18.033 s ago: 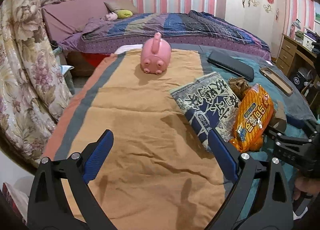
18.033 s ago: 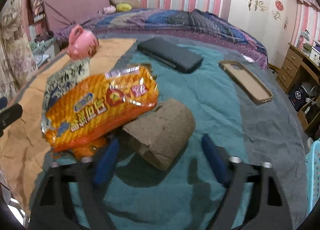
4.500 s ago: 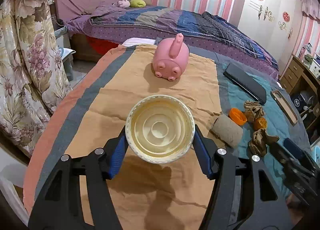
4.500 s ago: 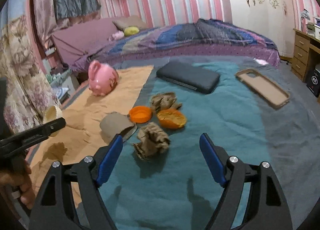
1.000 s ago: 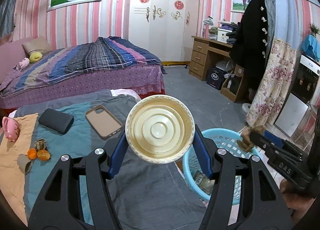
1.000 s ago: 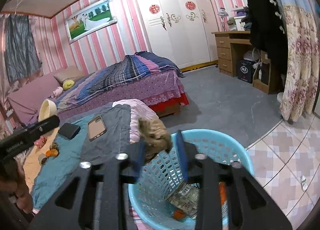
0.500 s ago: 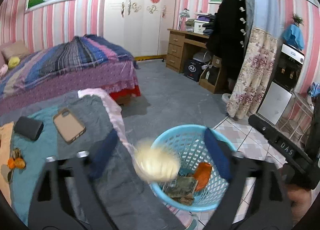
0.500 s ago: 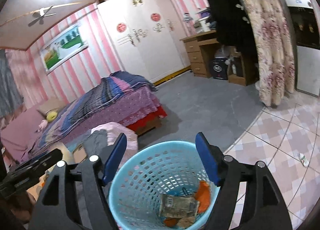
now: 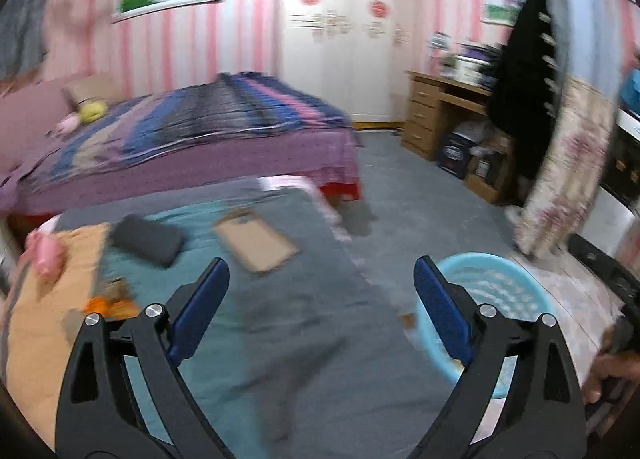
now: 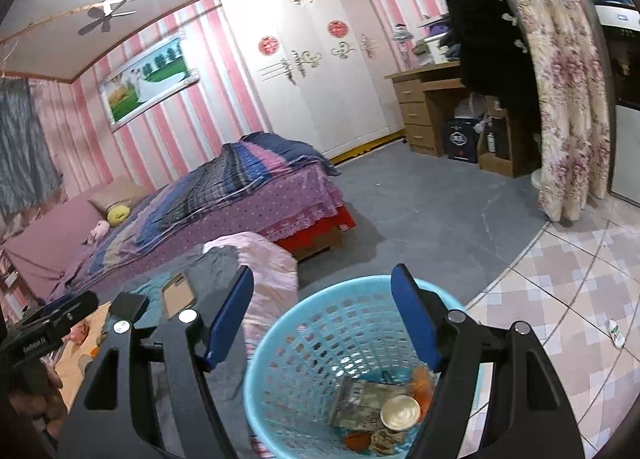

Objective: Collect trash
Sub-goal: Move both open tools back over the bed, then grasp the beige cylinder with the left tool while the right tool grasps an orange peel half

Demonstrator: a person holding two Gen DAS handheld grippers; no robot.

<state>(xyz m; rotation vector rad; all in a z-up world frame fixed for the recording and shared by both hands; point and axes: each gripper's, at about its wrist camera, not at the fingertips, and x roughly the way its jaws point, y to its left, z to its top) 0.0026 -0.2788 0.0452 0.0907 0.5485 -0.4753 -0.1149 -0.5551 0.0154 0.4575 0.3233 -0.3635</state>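
Observation:
A light blue trash basket [image 10: 320, 323] stands on the floor beside the bed; it also shows in the left wrist view [image 9: 500, 283]. Inside lie a cream bowl [image 10: 401, 412], snack wrappers [image 10: 360, 399] and crumpled paper [image 10: 384, 439]. My right gripper [image 10: 322, 315] is open and empty right above the basket. My left gripper [image 9: 320, 299] is open and empty over the grey-teal blanket [image 9: 304, 323]. Orange peels [image 9: 108, 303] and other scraps sit at the left, blurred.
On the bed lie a dark case [image 9: 146, 239], a tan phone case [image 9: 256, 239] and a pink piggy bank [image 9: 44, 251]. A second bed [image 10: 240, 183], a wooden desk [image 10: 424, 111], a floral curtain [image 10: 568, 131] and tiled floor [image 10: 560, 279] surround the spot.
Both grippers opened and let go: the crumpled paper and the cream bowl dropped into the basket. The left gripper has swung back left toward the bed.

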